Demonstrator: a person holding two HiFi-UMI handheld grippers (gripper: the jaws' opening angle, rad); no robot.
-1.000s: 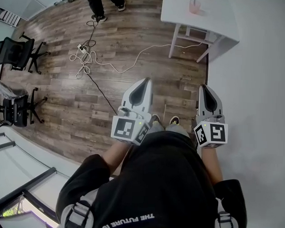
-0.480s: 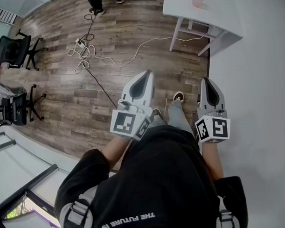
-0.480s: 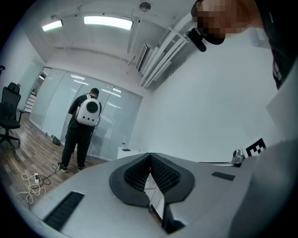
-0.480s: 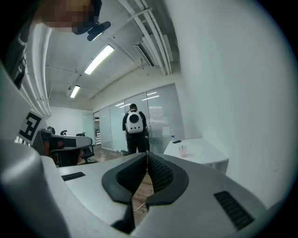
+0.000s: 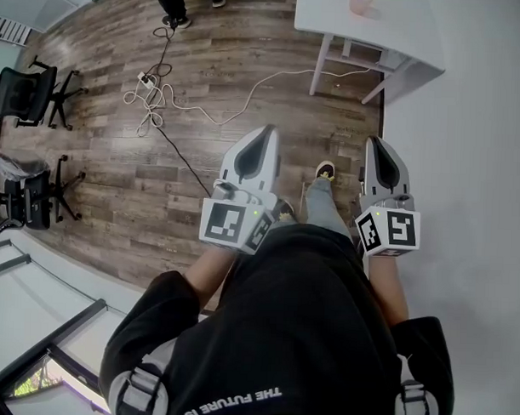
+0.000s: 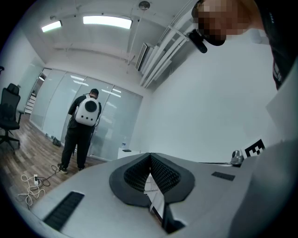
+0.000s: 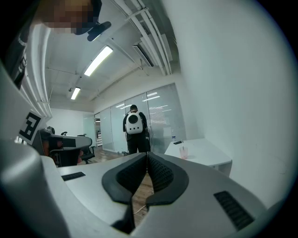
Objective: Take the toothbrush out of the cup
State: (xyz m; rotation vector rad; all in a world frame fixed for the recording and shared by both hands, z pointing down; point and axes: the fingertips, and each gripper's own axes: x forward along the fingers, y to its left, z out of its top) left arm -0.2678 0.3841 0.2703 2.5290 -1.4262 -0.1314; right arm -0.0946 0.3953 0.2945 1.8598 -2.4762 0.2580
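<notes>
My left gripper (image 6: pixel 150 159) has its jaws pressed together on nothing, and my right gripper (image 7: pixel 146 159) is closed and empty too; both are held level in front of the person's waist. Far ahead on the right, the pink cup (image 7: pixel 184 152) stands on the white table (image 7: pixel 207 155) by the wall, well apart from both grippers, and the toothbrush is too small to make out. Left of the table, a person with a white backpack (image 7: pixel 134 124) stands on the wooden floor (image 5: pixel 205 64).

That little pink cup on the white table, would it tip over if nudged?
Likely: the pink cup looks small and translucent, probably light plastic, so a nudge may tip it. The white table looks smooth, so it might slide instead.
</notes>
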